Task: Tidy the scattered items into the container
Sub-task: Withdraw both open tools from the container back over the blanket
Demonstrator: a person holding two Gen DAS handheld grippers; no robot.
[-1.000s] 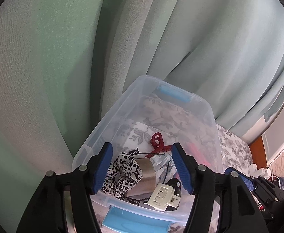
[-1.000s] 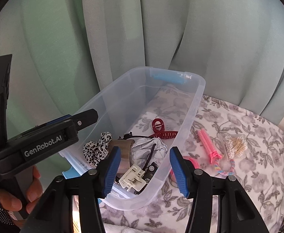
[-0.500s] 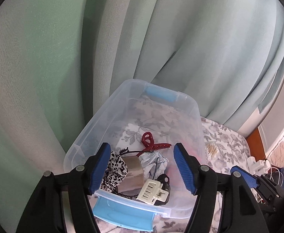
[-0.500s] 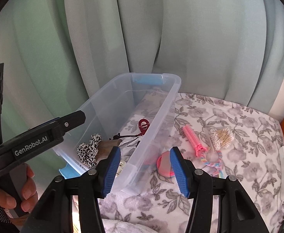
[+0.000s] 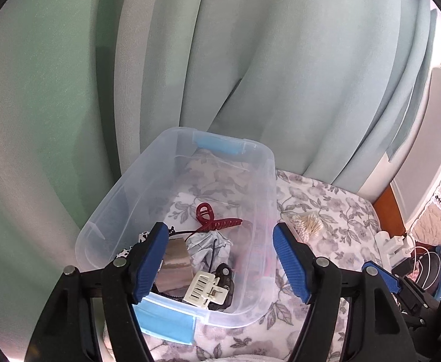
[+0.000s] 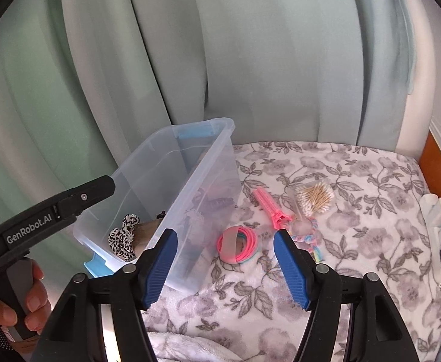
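Farther off now — clear bin [image 5: 259, 163], red claw clip [image 5: 212, 218] inside.

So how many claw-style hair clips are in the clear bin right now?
2: a dark red claw clip mid-bin, and a cream claw clip at the near end of the bin. Others may be hidden under the pile.

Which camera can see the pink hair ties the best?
The right wrist view. There the pink hair ties lie in plain sight on the flowery blanket, just beside the clear bin. In the left wrist view the bin's wall stands in front of that spot, so they cannot be made out.
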